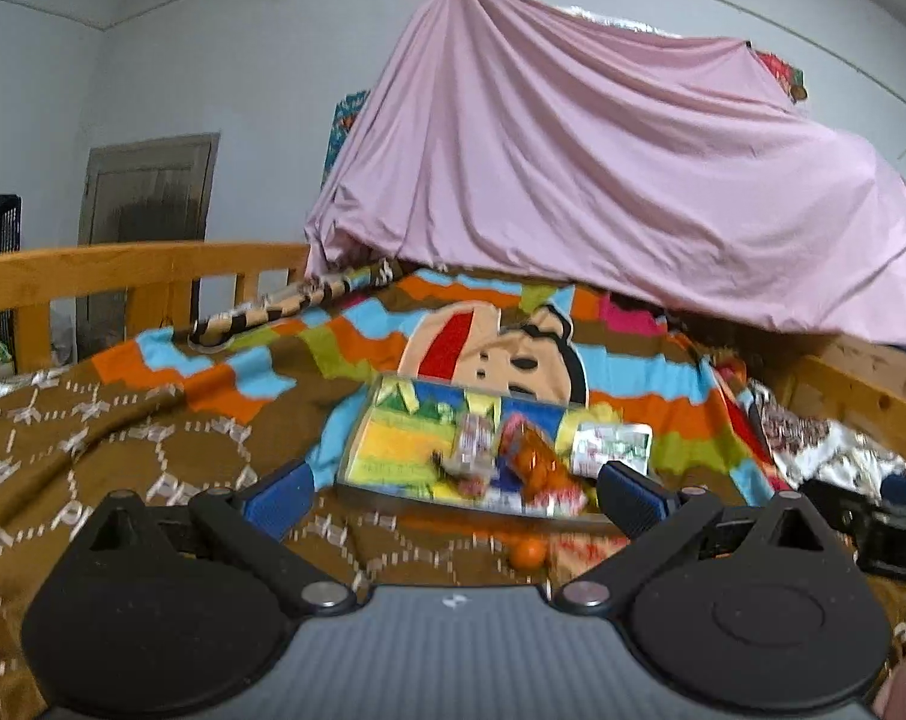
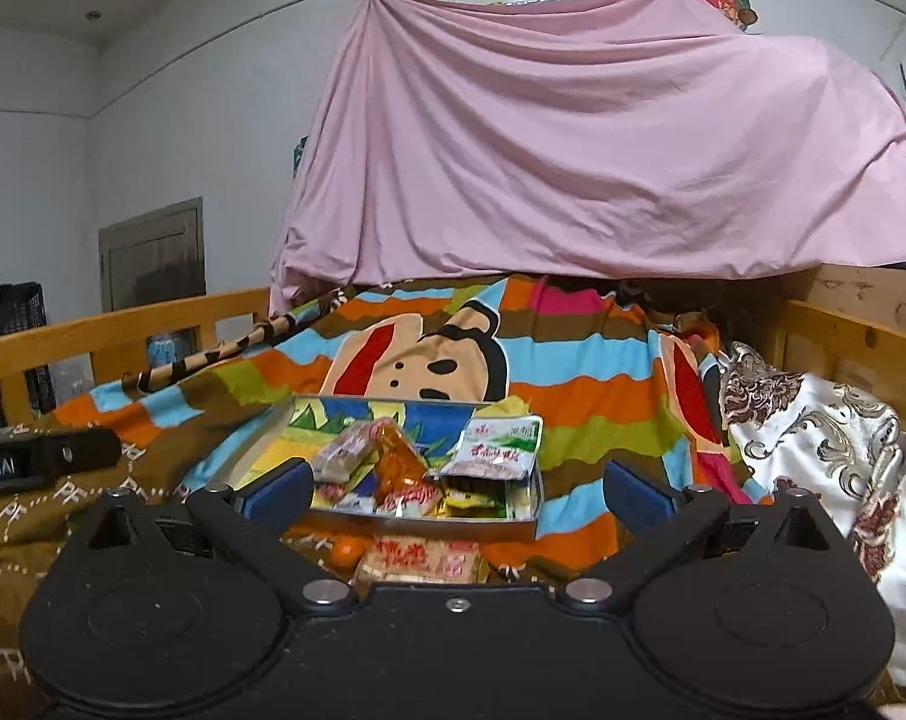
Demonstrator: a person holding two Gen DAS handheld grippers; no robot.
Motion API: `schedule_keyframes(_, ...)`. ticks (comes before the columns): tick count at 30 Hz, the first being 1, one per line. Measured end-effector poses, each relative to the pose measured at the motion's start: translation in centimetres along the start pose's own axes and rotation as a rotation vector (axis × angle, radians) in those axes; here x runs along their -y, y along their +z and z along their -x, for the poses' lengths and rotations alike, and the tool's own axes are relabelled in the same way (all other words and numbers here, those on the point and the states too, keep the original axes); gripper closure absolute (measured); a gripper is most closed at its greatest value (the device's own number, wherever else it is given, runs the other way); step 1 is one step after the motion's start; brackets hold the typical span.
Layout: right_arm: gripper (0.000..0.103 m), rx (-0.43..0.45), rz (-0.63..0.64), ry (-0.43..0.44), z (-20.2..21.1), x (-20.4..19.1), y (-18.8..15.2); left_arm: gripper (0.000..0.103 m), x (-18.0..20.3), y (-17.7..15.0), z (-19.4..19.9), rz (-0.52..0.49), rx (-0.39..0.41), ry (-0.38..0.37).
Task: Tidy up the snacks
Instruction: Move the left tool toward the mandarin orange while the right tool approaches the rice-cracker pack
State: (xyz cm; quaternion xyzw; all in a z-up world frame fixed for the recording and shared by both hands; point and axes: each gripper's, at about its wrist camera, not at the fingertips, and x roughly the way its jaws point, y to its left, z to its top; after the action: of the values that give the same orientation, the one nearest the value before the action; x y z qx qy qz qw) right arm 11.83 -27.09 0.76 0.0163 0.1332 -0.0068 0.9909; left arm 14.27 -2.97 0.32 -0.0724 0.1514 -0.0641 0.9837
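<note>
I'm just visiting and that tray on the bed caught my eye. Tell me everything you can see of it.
The tray is a shallow rectangle with thin, metallic-looking walls and a bright printed floor of blue, yellow and green. It lies on the striped cartoon blanket, tipped slightly so its far side sits higher. Inside are several snack packets, among them an orange packet and a green-and-white packet. Nothing grips it; both tools are open, short of it.

We see the left gripper (image 1: 456, 495) with its jaws spread wide and nothing between them. Ahead, on the bed's striped blanket (image 1: 633, 372), sits a shallow tray (image 1: 387, 456) holding an orange packet (image 1: 534, 465), a pink-and-white packet (image 1: 474, 450) and a green-and-white packet (image 1: 612, 447). Just before the tray lies a small orange (image 1: 528, 555). A pink sheet (image 1: 603, 168) hangs behind.
</note>
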Motion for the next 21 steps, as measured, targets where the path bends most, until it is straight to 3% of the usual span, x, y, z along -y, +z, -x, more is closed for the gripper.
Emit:
schedule_keyframes(6, 0.0, -0.019, 0.003, -0.021, 1.0, 0.0, -0.8, 0.0, 0.3, -2.5, 0.8, 0.014, -0.08, 0.055)
schedule_keyframes(14, 0.0, -0.078, -0.05, -0.039, 1.2, 1.1, -1.0, 0.0, 0.3, -3.3, 2.2, -0.024, -0.103, 0.122)
schedule_keyframes(21, 0.0, -0.25, 0.037, -0.057, -0.1, 0.3, 0.4, 0.0, 0.7, -1.9, 2.4, -0.06, -0.151, 0.183)
